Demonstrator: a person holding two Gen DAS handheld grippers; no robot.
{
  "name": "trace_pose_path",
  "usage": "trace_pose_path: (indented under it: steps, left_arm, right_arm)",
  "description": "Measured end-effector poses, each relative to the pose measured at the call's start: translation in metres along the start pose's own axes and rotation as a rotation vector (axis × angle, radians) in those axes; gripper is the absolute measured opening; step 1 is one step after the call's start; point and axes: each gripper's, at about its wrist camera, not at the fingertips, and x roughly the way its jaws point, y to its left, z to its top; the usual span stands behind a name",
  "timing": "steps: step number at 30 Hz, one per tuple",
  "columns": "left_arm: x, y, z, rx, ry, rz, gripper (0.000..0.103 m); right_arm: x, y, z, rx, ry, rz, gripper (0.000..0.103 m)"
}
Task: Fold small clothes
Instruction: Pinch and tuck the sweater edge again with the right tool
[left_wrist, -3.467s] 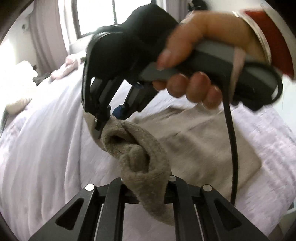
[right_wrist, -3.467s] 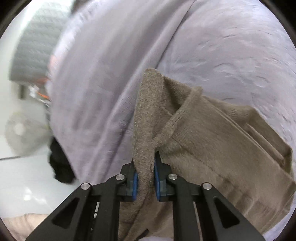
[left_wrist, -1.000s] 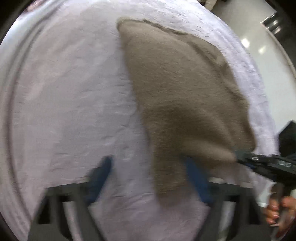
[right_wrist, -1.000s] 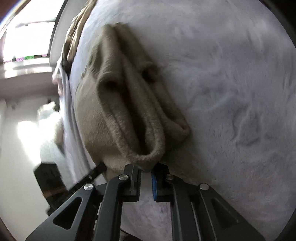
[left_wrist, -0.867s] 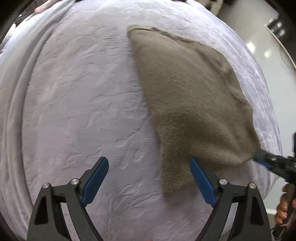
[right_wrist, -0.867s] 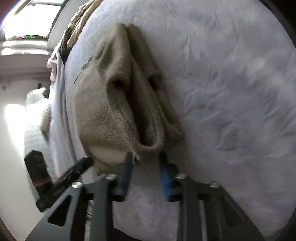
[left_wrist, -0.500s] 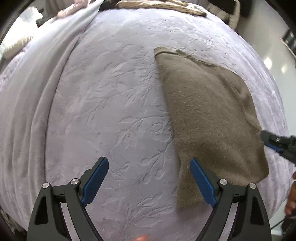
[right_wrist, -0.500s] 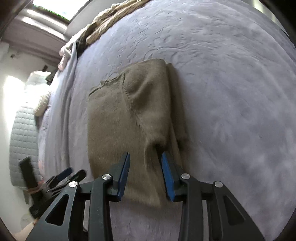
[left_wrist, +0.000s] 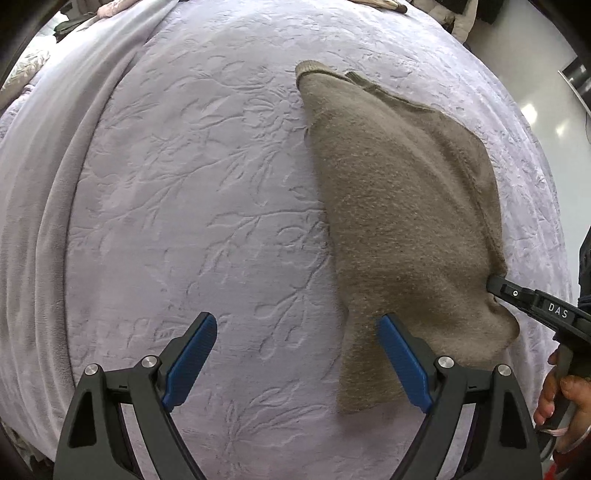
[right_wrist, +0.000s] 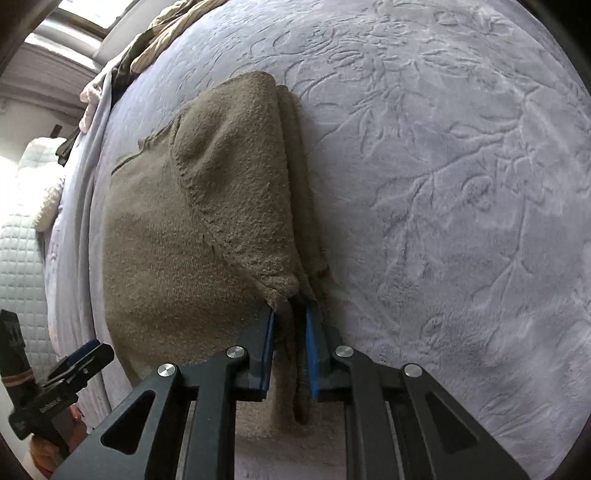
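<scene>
Since you are folding: brown knit garment (left_wrist: 402, 206) lies flat on the lilac bedspread (left_wrist: 184, 184), right of centre in the left view.
Right hand-held gripper (right_wrist: 290, 332): its jaws have just been closing and now pinch the garment's near corner, likely to carry the next fold.
Left hand-held gripper (left_wrist: 295, 354): you hold it wide open and empty above the bed.
Right view only: stacked layers along the folded edge.
Left view only: the garment's whole outline.
</scene>
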Motion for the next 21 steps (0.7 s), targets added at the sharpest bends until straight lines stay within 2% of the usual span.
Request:
trace_pose_path:
  steps: [4, 6, 7, 10, 16, 18, 21]
  left_arm:
    - [0.001, -0.006, -0.002, 0.013, 0.015, 0.01, 0.09]
    - [0.001, -0.008, -0.002, 0.022, 0.024, 0.018, 0.09]
    - [0.002, -0.008, -0.002, 0.024, 0.025, 0.018, 0.09]
    - [0.004, -0.011, 0.0, 0.034, 0.032, 0.021, 0.09]
    - [0.009, -0.017, 0.002, 0.045, 0.047, 0.015, 0.09]
    - [0.007, -0.016, -0.001, 0.054, 0.045, 0.015, 0.09]
    - [0.008, -0.016, 0.0, 0.058, 0.049, 0.006, 0.09]
  right_arm:
    - [0.001, 0.004, 0.002, 0.006, 0.002, 0.003, 0.017]
    - [0.002, 0.004, 0.004, 0.014, 0.002, -0.002, 0.028]
    - [0.001, 0.003, 0.004, 0.021, 0.004, 0.003, 0.03]
    - [0.0, -0.003, 0.002, 0.043, 0.009, 0.031, 0.031]
    - [-0.001, -0.004, 0.002, 0.039, 0.023, 0.034, 0.031]
    - [-0.003, -0.005, 0.001, 0.042, 0.027, 0.036, 0.035]
    - [-0.01, -0.008, 0.001, 0.046, 0.025, 0.056, 0.036]
